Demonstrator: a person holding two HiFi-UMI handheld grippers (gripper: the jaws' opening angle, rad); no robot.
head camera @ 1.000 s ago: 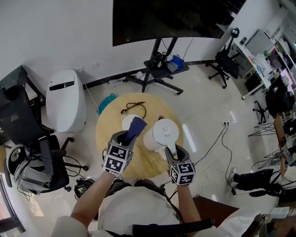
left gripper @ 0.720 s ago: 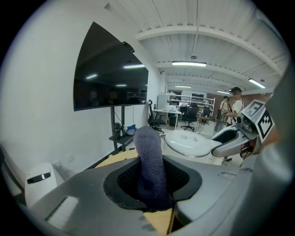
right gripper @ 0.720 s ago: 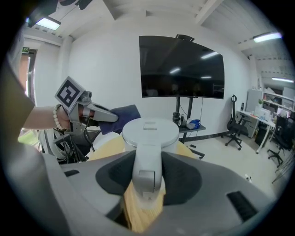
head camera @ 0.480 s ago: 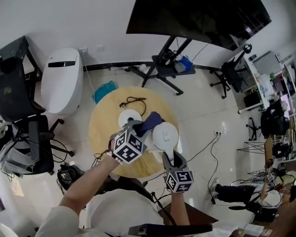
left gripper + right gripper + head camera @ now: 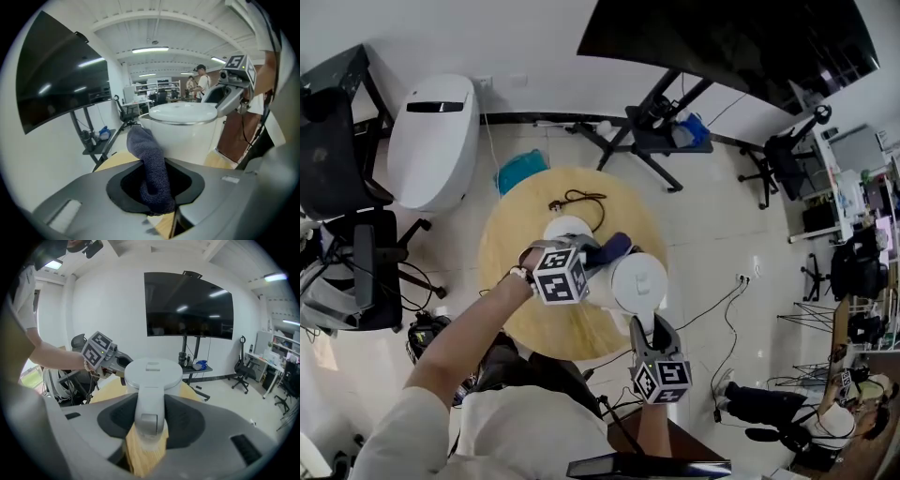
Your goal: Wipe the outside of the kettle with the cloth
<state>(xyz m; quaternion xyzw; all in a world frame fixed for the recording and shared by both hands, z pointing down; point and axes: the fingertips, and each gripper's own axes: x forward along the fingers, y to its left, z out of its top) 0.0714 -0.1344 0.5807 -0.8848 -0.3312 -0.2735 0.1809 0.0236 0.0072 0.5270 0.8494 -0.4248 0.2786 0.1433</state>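
A white kettle [image 5: 636,281] stands on the round wooden table [image 5: 525,309]. Its grey handle [image 5: 150,411] sits between the jaws of my right gripper [image 5: 649,330], which is shut on it. My left gripper [image 5: 586,259] is shut on a dark blue cloth [image 5: 149,173], whose free end [image 5: 614,249] lies against the kettle's left side near the lid [image 5: 183,112]. In the right gripper view the left gripper [image 5: 117,361] shows just left of the kettle lid [image 5: 153,371].
A white kettle base [image 5: 566,229] and a dark cord [image 5: 577,200] lie on the table's far side. A white bin [image 5: 434,139] and office chair [image 5: 352,272] stand to the left, a monitor stand [image 5: 652,141] behind the table.
My left gripper has swung from the table's near left towards the kettle, rolling over and bringing the cloth against the kettle's left side. The right gripper has kept its hold on the handle.
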